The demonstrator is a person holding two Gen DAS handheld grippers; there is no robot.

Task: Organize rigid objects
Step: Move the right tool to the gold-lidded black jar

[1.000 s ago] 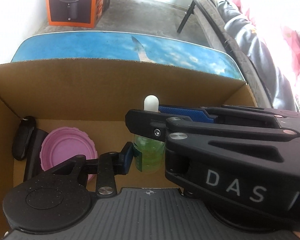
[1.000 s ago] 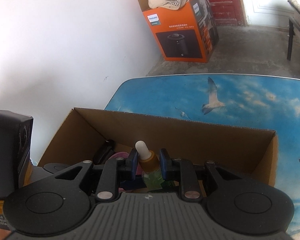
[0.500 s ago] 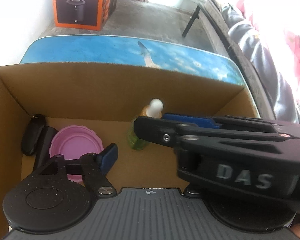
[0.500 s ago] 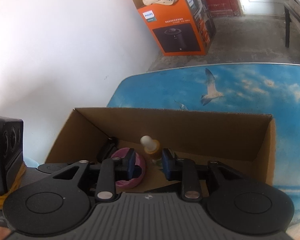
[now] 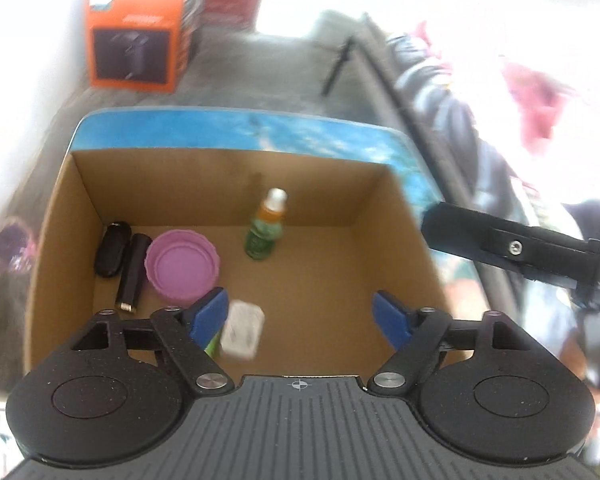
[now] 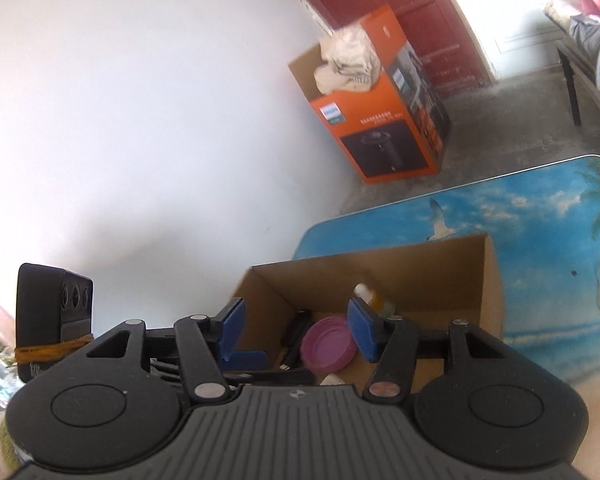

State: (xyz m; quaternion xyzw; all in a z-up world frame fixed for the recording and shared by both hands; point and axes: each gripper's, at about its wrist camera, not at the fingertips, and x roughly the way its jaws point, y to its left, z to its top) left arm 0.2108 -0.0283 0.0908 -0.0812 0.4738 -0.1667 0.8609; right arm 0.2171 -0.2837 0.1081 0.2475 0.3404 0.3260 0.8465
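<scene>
Standing upright near the far wall of the cardboard box [image 5: 384,216] on the blue bench [image 5: 204,132] is the dropper bottle [image 5: 266,226], with a pink lid [image 5: 182,264], two black items and a white plug at the left. Both grippers hover over the box: left gripper [image 5: 300,316] and right gripper [image 6: 296,330] jaws have just been opening, wide apart, nothing between them.

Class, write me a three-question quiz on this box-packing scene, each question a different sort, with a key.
1. True or false: the dropper bottle stands upright inside the cardboard box.
2. Which lies nearest the pink lid? A black tube; B white adapter; C orange carton.
3. Fill in: the left tongs and right tongs hold ____.

Key: 1 true; 2 A; 3 nothing, both open.
</scene>
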